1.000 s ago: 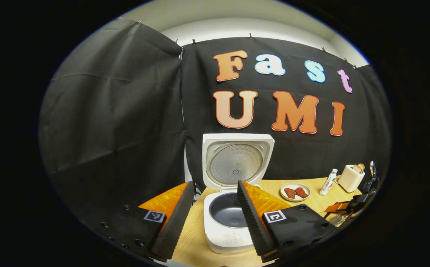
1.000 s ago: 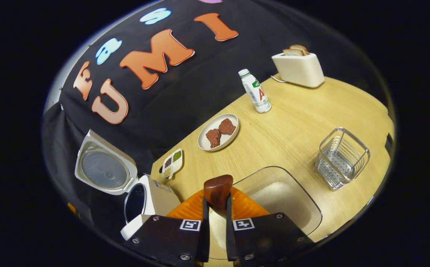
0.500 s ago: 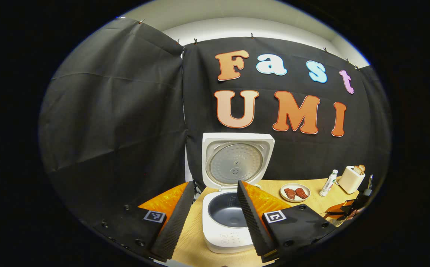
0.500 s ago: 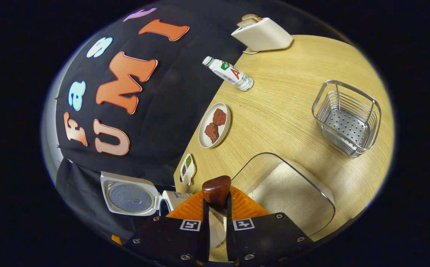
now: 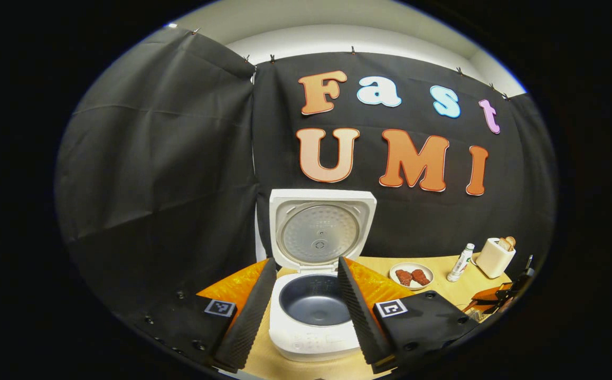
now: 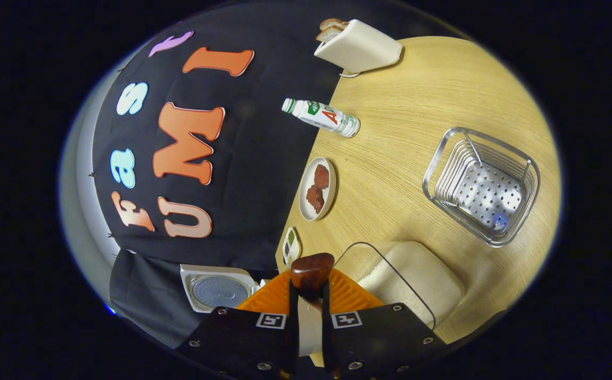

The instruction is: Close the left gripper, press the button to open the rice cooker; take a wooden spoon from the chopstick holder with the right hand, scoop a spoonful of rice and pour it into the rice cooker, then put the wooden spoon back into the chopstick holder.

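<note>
In the left gripper view, the white square rice cooker (image 5: 313, 311) sits at lower centre with its lid standing upright and its dark inner pot bare; no rice shows in it. The left gripper (image 5: 300, 311) hovers before it, jaws wide apart and holding nothing.

In the right gripper view, the right gripper (image 6: 309, 306) at bottom centre is clamped on the dark reddish-brown wooden spoon (image 6: 311, 270), whose rounded end pokes up between the fingers; the bowl end is hidden. Just right of it, at lower right, lies the clear rounded container of white rice (image 6: 416, 277). The wire-sided metal chopstick holder (image 6: 482, 184) stands at right on the pale wooden table (image 6: 406, 100), well apart from the container.

Judging from this, scooping is the step in hand. The view is strongly rolled, so the spoon may be tilted too: if that carries into the lift, grains could slide off onto the table before reaching the cooker. The handle is pinched near its end, so a loaded bowl could twist it in the grip. Digging hard might also shove the light container
</note>
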### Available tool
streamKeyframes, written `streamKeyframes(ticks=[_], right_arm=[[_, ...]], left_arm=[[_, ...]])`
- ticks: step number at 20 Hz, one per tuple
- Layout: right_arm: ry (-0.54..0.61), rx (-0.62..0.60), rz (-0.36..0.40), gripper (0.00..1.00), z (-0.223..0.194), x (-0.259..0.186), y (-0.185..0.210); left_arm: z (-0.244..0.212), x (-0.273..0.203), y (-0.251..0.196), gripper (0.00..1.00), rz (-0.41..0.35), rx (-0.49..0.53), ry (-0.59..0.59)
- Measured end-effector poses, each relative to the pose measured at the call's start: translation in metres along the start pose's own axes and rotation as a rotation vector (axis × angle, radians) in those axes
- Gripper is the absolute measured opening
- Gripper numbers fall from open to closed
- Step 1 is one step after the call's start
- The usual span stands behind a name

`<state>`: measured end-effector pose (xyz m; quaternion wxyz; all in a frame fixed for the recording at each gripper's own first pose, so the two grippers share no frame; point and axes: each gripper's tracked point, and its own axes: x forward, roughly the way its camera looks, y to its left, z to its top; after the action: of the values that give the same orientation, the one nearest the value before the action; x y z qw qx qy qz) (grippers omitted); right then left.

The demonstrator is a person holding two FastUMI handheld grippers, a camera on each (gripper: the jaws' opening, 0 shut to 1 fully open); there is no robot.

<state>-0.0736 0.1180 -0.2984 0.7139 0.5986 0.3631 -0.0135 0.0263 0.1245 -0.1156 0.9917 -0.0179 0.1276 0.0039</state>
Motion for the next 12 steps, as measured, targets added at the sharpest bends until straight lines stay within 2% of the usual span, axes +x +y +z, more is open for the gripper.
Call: streamKeyframes(ticks=[5,12], right_arm=[[-0.019,0.096,0.087,0.17,0.029,-0.01,0.018],[0.006,0.238,0.19,0.17,0.048,-0.011,0.045]], left_arm=[[0.005,0.001,-0.016,0.82,-0.007,0.006,-0.016],[0.004,-0.003,-0.011,0.81,0.04,-0.018,-0.022]])
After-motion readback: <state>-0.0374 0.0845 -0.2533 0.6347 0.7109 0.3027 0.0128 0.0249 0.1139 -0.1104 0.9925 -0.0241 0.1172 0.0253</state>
